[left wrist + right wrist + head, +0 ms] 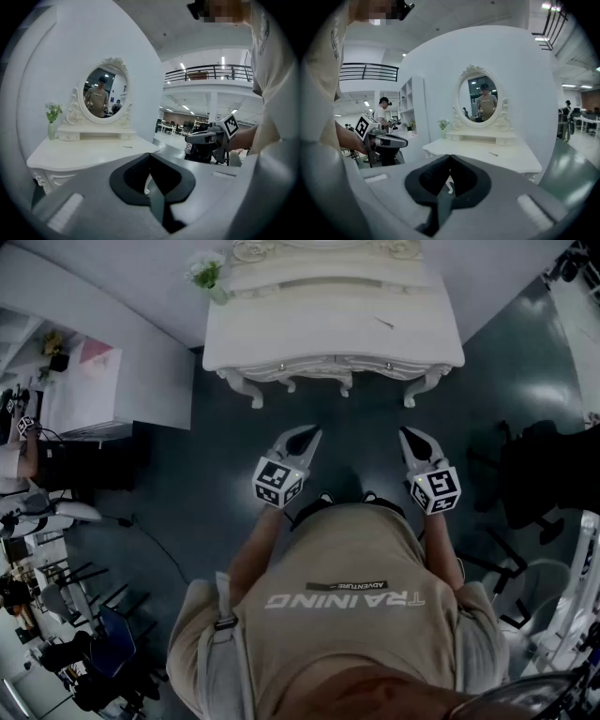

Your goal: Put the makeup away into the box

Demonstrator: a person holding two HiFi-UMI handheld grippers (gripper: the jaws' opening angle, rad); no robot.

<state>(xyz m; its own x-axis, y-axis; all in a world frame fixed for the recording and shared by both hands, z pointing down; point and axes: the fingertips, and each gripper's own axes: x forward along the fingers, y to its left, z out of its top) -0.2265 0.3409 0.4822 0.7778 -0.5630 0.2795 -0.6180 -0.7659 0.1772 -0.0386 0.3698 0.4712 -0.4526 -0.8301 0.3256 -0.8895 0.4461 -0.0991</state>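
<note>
Table [319, 329]: white, on far side, facing person.
Left gripper [315, 433]: jaws pressed together, empty.
Right gripper [404, 432]: jaws pressed together, empty.
Vase [216, 289]: table's far left corner.

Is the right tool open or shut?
Shut. In its own view the right tool has its jaws meeting at the tips, with nothing between them.

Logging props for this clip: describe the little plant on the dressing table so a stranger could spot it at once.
Find the white dressing table with the oval mirror. At its back left corner, beside the mirror's carved base, stands a small pale vase of leafy sprigs. It is the only green thing on the table.
</note>
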